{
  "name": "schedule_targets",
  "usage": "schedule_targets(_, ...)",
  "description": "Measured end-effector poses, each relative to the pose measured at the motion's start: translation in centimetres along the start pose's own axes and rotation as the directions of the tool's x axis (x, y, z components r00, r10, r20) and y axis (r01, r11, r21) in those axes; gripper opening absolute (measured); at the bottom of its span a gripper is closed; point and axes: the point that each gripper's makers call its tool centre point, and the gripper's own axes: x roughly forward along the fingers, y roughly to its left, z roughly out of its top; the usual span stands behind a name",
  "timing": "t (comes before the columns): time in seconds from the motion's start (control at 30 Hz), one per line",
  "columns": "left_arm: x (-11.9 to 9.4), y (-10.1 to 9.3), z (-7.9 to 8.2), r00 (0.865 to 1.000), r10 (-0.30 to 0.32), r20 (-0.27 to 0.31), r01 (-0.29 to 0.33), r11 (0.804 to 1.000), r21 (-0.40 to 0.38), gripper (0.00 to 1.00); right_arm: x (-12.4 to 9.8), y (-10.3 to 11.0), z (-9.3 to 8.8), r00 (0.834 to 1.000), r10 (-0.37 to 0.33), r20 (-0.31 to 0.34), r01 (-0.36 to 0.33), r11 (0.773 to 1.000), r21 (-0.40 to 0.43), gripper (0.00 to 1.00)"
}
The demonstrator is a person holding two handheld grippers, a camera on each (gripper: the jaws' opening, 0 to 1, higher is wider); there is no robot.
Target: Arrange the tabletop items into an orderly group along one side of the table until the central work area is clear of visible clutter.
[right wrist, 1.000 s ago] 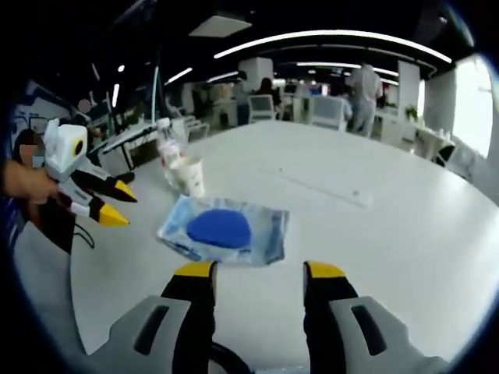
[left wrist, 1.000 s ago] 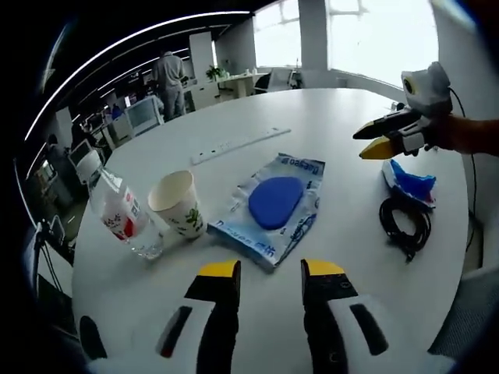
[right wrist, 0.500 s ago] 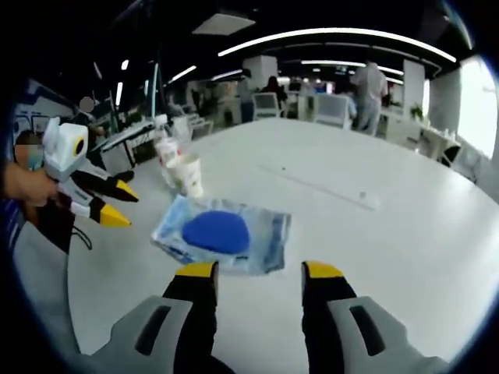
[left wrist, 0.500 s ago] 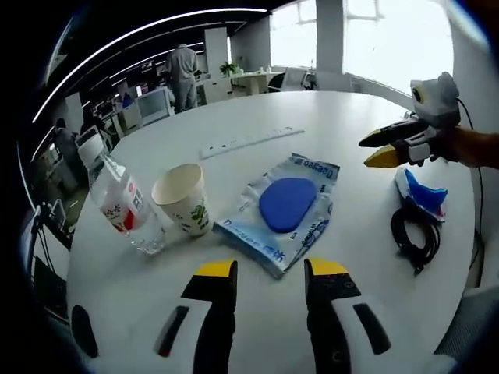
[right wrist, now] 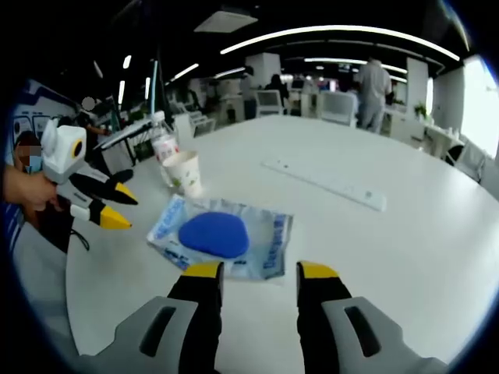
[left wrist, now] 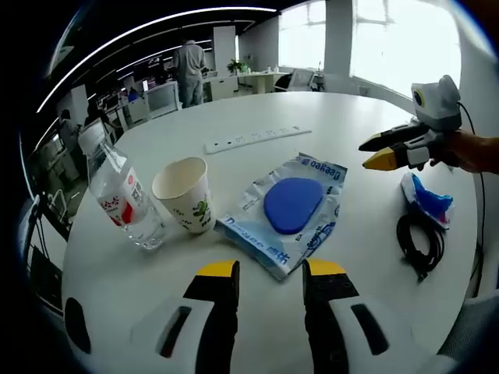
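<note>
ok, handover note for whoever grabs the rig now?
Left gripper: open, empty, hovering short of the blue packet.
Right gripper: open, empty, near the same packet from the other side.
Bottle and paper cup stand side by side; power strip lies beyond; black cable and a small blue item sit by the table's edge.
Done: nothing grouped.
Left: everything.

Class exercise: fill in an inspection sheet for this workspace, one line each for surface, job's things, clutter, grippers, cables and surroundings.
Surface: white round table, items spread over its middle.
Job's things: water bottle beside paper cup, both upright; clear packet with blue pad lying flat; blue wrapper.
Clutter: white power strip lying farther back.
Grippers: left gripper open, empty; right gripper open, empty.
Cables: black coiled cable near the table edge.
Surroundings: open office, desks, person standing.
</note>
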Motion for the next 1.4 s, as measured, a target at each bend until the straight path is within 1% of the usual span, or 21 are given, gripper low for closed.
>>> schedule_targets(0.3,1.0,-0.3,-0.6,1.0,-0.007,-0.016,0.007,1.0,-0.01,0.25,0.9,-0.6,-0.3,1.0,0.005,-0.011,-0.005,1.0,0.015,0.27)
schedule_targets(0.57,1.9,-0.5,-1.1,1.0,-0.011,-0.027,0.01,0.999,-0.044,0.23,2.1,-0.8,-0.5,1.0,0.008,-0.027,-0.008,1.0,0.013,0.24)
schedule_targets(1.07,3.1,-0.6,-1.3,0.999,-0.013,-0.033,0.01,0.997,-0.076,0.18,3.8,-1.1,-1.1,0.998,0.002,-0.055,-0.001,1.0,0.011,0.2)
schedule_targets(1.17,3.5,-0.5,-1.6,0.999,-0.015,-0.046,0.012,0.997,-0.08,0.16,4.1,-1.3,-1.4,0.998,-0.004,-0.066,0.005,1.0,0.017,0.19)
schedule_targets(1.23,3.8,-0.5,-1.9,0.998,-0.018,-0.057,0.013,0.996,-0.087,0.14,4.5,-1.4,-1.7,0.998,-0.003,-0.07,0.006,0.999,0.036,0.17)
schedule_targets(1.4,4.2,-0.3,-1.7,0.998,-0.017,-0.061,0.01,0.994,-0.105,0.12,4.7,-1.4,-1.9,0.997,-0.007,-0.081,0.011,0.999,0.052,0.14)
